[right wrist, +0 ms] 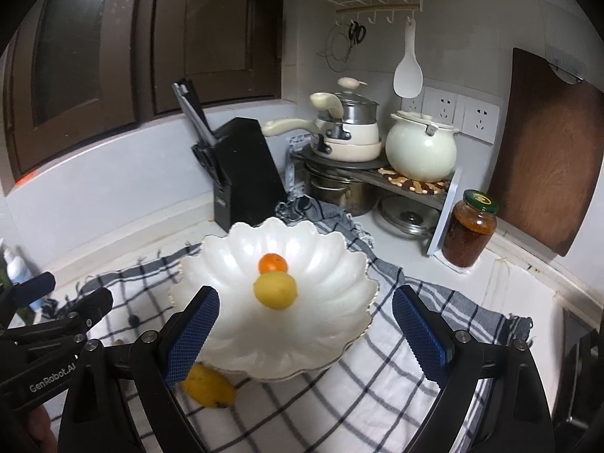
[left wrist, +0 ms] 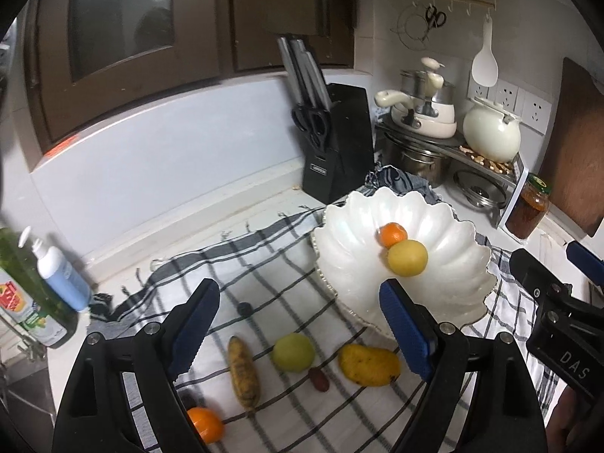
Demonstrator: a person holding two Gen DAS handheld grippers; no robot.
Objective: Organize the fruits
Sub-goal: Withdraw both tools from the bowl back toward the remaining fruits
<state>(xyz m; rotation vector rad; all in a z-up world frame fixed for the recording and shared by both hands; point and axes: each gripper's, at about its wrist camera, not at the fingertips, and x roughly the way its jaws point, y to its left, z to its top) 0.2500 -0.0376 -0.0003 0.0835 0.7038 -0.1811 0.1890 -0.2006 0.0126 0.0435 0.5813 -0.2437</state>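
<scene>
- black angled knife block (left wrist: 337, 143) with grey-handled knives, by the back wall
- round cream ceramic pot (right wrist: 421, 151) on a metal rack
- stacked cream saucepans (right wrist: 349, 137) beside it
- glass jar of red-brown paste with green lid (right wrist: 469, 228)
- dark wooden cutting board (right wrist: 547, 147) leaning on the wall
- white rice paddle (right wrist: 407, 70) hanging from a hook
- blue and white pump bottle (left wrist: 62, 275)

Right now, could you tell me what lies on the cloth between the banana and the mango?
In the left wrist view, a green fruit and a small dark red fruit lie between the banana and the mango.

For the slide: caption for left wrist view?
Open left gripper above checked cloth; two fruits in white bowl, five still outside.
</scene>
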